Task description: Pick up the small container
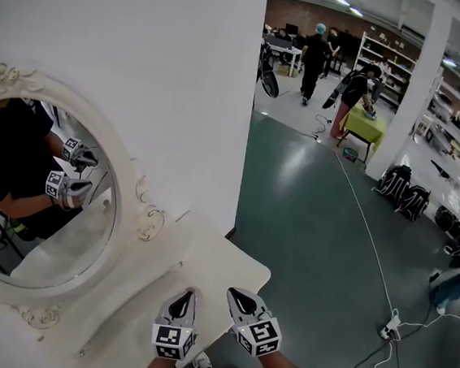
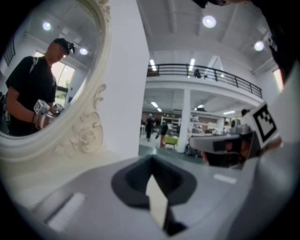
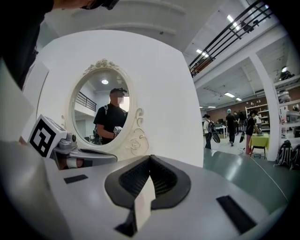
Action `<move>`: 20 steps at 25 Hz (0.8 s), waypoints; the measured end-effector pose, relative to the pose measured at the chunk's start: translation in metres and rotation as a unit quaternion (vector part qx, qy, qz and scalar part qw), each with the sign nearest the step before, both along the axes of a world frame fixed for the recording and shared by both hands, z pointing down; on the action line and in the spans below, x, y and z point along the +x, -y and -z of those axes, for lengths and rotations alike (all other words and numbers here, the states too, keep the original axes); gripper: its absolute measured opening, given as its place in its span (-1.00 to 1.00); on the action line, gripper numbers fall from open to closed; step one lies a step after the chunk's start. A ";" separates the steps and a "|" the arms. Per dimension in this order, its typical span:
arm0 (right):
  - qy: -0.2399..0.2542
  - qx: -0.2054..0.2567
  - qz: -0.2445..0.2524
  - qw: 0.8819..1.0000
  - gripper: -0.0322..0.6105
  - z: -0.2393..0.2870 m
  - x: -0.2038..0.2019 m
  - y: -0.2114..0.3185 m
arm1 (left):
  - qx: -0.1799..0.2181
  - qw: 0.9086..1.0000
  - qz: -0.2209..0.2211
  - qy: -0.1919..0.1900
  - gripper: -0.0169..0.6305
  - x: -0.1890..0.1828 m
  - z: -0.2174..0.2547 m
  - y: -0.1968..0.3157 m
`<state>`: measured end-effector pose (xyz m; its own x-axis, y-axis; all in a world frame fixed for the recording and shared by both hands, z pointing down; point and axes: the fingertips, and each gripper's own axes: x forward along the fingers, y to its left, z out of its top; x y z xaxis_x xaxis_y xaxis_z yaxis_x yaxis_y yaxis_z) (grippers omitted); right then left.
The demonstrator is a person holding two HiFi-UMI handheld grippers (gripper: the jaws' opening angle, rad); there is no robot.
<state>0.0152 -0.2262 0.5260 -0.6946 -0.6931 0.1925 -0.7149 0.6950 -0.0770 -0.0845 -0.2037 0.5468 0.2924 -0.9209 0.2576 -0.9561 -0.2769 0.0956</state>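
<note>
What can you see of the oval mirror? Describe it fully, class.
The mirror is oval, with clear glass in a cream-white frame carved with scrolls and a rose, looking like painted wood or plaster. It stands upright against the white wall, behind the white tabletop. Its glass reflects a person in a black top and cap.

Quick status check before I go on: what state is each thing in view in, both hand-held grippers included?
Left hand-held gripper: shut, nothing between its jaws, held above the table's near edge.
Right hand-held gripper: shut, nothing between its jaws, beside the left one.
Oval mirror: upright, reflecting the person and both grippers.
Vanity table: standing against the white wall.
Small container: not visible in any view.
</note>
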 end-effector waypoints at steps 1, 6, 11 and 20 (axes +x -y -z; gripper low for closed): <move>-0.004 0.002 -0.001 1.000 -0.88 0.000 -0.003 0.002 | -0.001 1.000 -0.002 -0.003 -0.92 -0.002 -0.001 0.002; -0.013 0.002 -0.020 1.000 -0.88 -0.007 -0.017 0.008 | -0.005 1.000 -0.015 -0.007 -0.92 -0.017 -0.013 0.010; -0.020 -0.009 -0.025 0.999 -0.88 -0.016 -0.016 0.006 | -0.011 1.000 -0.014 -0.011 -0.92 -0.024 -0.024 0.011; -0.028 -0.032 -0.017 0.999 -0.88 -0.039 -0.021 0.019 | -0.019 1.000 0.013 -0.006 -0.92 -0.036 -0.034 0.025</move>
<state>-0.0055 -0.2456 0.5646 -0.6577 -0.7014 0.2747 -0.7425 0.6652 -0.0791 -0.1202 -0.2290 0.5806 0.2714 -0.9179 0.2895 -0.9618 -0.2474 0.1173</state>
